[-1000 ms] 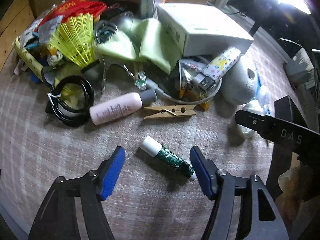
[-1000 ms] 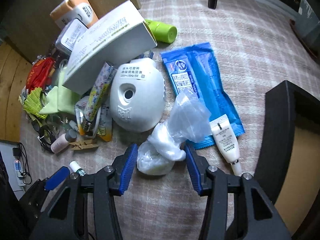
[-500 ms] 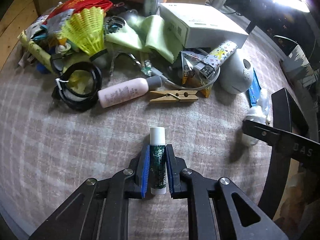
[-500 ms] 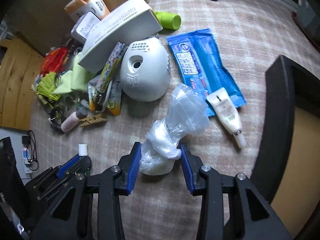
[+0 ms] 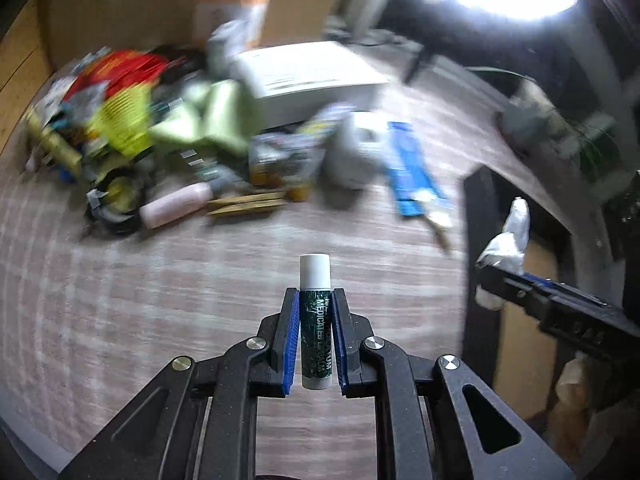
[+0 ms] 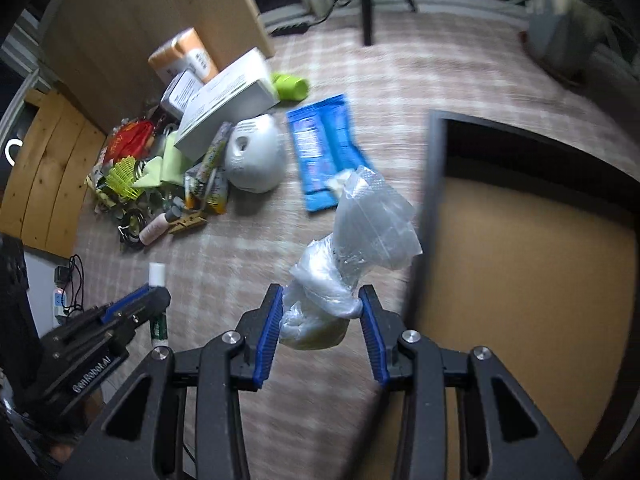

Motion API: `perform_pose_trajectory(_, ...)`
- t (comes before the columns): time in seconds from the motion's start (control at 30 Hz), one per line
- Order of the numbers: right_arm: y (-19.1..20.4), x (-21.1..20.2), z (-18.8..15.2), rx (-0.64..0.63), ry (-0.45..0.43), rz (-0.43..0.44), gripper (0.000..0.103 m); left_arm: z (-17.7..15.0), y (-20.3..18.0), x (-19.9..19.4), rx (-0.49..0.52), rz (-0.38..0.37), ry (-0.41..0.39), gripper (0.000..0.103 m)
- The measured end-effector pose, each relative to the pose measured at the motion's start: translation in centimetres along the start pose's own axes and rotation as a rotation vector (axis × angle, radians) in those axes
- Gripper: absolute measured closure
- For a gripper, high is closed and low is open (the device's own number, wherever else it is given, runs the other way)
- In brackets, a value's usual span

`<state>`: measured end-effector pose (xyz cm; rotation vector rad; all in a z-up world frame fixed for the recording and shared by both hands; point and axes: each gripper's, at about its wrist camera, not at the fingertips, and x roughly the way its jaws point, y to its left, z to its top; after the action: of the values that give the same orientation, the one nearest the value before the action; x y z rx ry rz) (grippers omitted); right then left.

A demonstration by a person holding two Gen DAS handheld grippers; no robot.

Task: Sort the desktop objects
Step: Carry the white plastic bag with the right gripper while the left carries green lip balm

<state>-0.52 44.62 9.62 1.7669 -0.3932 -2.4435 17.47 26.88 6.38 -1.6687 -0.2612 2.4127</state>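
The left gripper is clamped on a slim green lip-balm tube with a white cap. The tube's long axis runs along the fingers, cap pointing forward past the tips, clear of the pale checked tablecloth below.

The right gripper is squeezed around a crumpled clear plastic bag holding something whitish. The bag's loose top flares forward and to the right, beyond the blue pads.

A black-rimmed box with a brown cardboard floor lies just right of the bag, which hangs near its left wall. The right gripper is therefore the nearer of the two; the left one hangs further to the left.

The box floor looks bare, with ample room. The cluttered pile of desktop items lies well apart on the far left, leaving open cloth between.
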Motion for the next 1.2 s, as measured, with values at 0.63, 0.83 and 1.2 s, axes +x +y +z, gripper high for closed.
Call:
perform_pose_trajectory(0.63,-17.2,-7.0,-8.3,0.245,-0.065,-0.166,0.065,5.9,-20.9,2.6,0.386,-0.169,0.098,0.088)
perform_pose_trajectory(0.83,-17.0,-7.4,-9.9,0.271,-0.072,-0.177,0.064,5.0,-22.2,3.4,0.427,-0.158,0.122,0.088)
perform_pose_trajectory(1.2,-15.6,-8.1,-9.1,0.242,-0.1,-0.186,0.046,6.4,-21.1,2.9,0.455,-0.102,0.08,0.063)
